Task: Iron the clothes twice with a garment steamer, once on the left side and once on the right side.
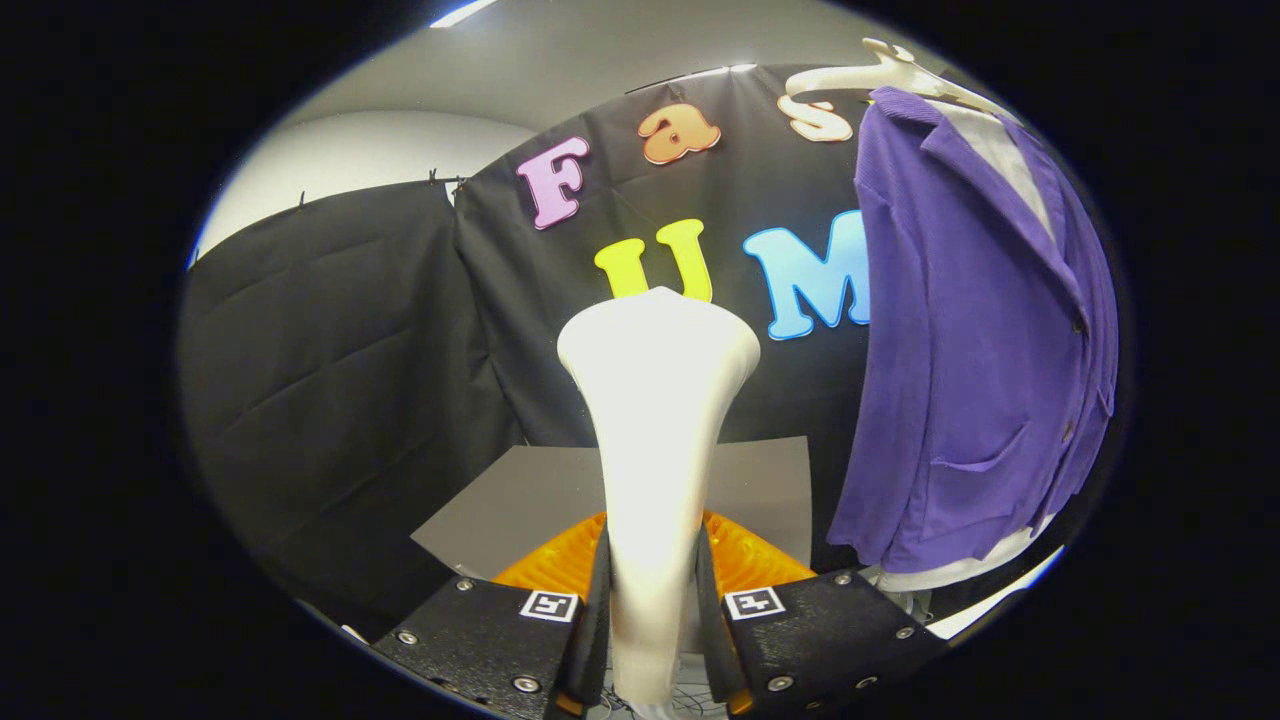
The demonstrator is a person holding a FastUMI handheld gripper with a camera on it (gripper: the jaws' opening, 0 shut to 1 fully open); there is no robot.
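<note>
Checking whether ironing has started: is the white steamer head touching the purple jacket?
Apart. The gripper view shows black cloth between the white garment steamer, clamped in the hand-held gripper, and the purple jacket.

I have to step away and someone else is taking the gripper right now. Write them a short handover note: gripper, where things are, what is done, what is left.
Gripper: shut on the white garment steamer, both fingers pressing its handle; the head points up and forward.
Purple jacket: hanging on a white hanger beyond the fingers, off to the right, over a white garment; the booth's black cloth wall is behind it.
Grey board: lying flat just ahead of the fingers, behind the steamer.
Done: steamer picked up. It is apart from the jacket, so no pass looks under way.
Left: bring the head to the jacket, one pass on the left side, one on the right.
</note>
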